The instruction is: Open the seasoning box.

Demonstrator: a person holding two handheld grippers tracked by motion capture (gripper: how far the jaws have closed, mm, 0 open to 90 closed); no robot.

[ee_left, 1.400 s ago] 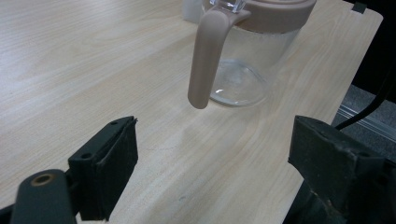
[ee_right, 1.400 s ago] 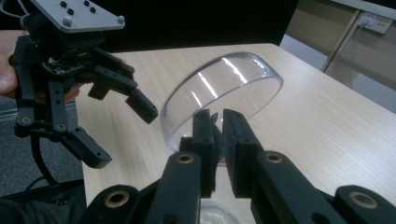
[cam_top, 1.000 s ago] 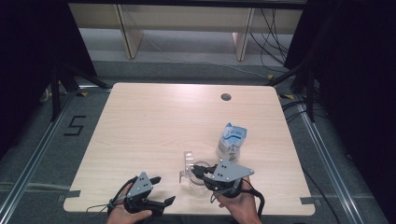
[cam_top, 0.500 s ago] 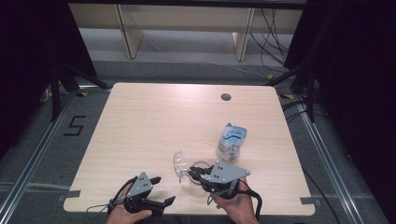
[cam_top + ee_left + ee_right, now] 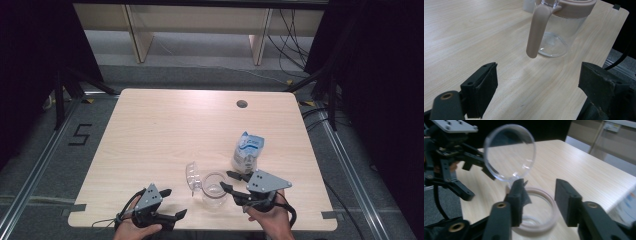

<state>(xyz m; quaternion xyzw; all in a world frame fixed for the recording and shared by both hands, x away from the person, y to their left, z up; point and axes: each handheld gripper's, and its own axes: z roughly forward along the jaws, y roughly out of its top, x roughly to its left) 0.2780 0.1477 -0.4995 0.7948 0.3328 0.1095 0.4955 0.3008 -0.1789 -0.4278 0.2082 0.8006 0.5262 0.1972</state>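
Observation:
A clear glass jug (image 5: 214,191) with a pale pink rim and handle (image 5: 537,30) stands near the table's front edge. Its round clear lid (image 5: 192,176) is flipped up on the jug's left side and stands upright (image 5: 510,155). My right gripper (image 5: 227,181) sits just right of the jug; its jaws have just been opening and now stand apart (image 5: 539,187) above the rim (image 5: 549,226), pressing on nothing. My left gripper (image 5: 173,202) rests to the jug's lower left, wide open (image 5: 537,77), with the handle ahead of it and nothing between its pads.
A white and blue bag (image 5: 248,151) stands just behind the right gripper. A round cable hole (image 5: 242,104) is at the table's far side. The table's front edge (image 5: 200,227) runs close under both hands. Shelving and cables lie beyond the table.
The right gripper was shut at the jug's lid side; it has since drawn back to the right and its jaws have parted. The lid stands flipped up. The left gripper stayed put.

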